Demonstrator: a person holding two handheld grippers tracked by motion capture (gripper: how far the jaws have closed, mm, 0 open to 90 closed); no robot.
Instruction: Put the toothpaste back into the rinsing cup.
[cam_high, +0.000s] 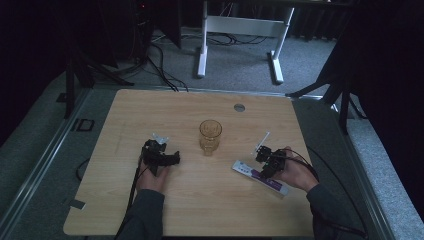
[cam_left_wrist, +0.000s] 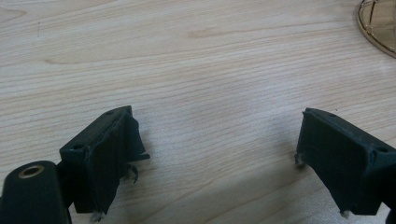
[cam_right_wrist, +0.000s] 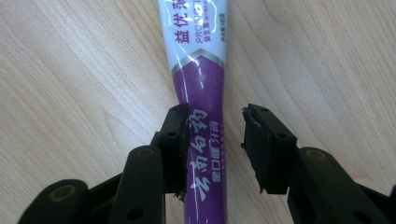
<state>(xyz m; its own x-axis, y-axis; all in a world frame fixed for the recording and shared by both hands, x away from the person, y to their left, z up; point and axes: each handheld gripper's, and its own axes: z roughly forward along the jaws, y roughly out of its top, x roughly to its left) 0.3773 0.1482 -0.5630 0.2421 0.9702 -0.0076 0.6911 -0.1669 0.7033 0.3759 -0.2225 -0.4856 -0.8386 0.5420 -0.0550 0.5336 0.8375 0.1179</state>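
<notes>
Right gripper view tells the story: the toothpaste tube (cam_right_wrist: 201, 116) lies flat on the table (cam_right_wrist: 70, 93), long axis running 12 to 6 straight between the right gripper (cam_right_wrist: 215, 140) jaws. They're about half open; one pad looks to brush the tube's edge, the other stands clear, so no real grip. From above, the tube sits at 3 o'clock of the glass (cam_high: 210, 136), right hand nearest. The left gripper (cam_left_wrist: 215, 154) is wide open over bare wood, holding nothing.
</notes>
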